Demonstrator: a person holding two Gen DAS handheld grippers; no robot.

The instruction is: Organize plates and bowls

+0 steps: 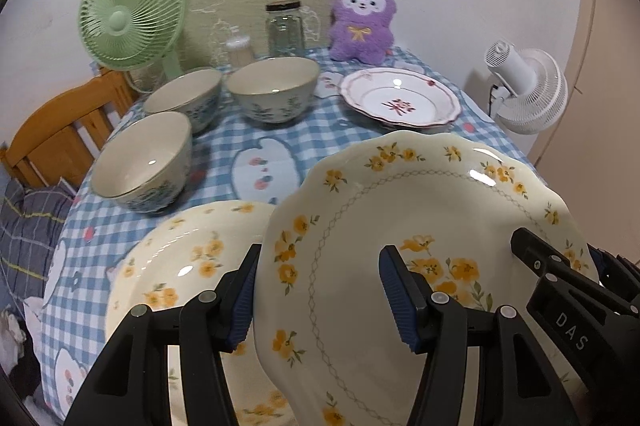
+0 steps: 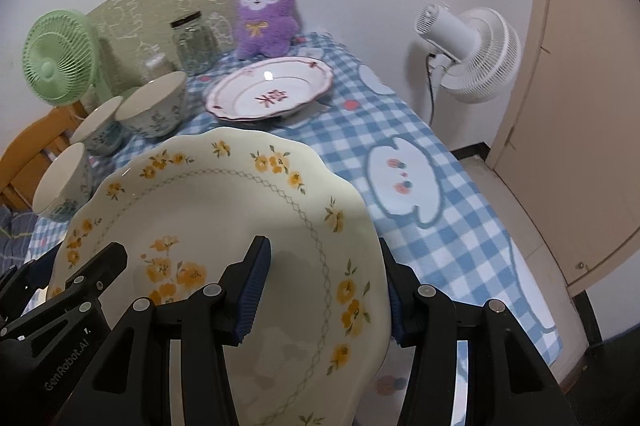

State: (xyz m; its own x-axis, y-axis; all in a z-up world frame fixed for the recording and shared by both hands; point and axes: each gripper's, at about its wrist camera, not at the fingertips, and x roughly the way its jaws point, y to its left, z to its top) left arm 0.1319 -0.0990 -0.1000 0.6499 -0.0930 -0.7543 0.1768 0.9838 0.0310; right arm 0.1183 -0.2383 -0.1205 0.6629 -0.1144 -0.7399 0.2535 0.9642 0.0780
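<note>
Both grippers are clamping one cream scalloped ceramic plate with yellow flowers, lifted and tilted above the table. Seen from the left wrist, the left gripper is gripping the plate's left rim, one blue ribbed pad under the edge and the other pressing on the inner face. Seen from the right wrist, the right gripper is pinching the opposite rim the same way, one pad on the face and one behind the edge.

Only the left wrist view is showing a second cream flowered plate lying flat on the blue-and-white checked tablecloth, partly beneath the raised one. Only the right wrist view is showing the cloth's right edge dropping toward the floor beside a beige door.

Three cream bowls with blue leaf sprigs are standing close together at the left, and a white scalloped plate with red trim is sitting well apart at the right rear. Open cloth is lying between the bowls and that plate. Along the back wall are standing a green desk fan, a glass jar with a dark lid and a purple plush toy; a white fan is hanging off the table's right side.
</note>
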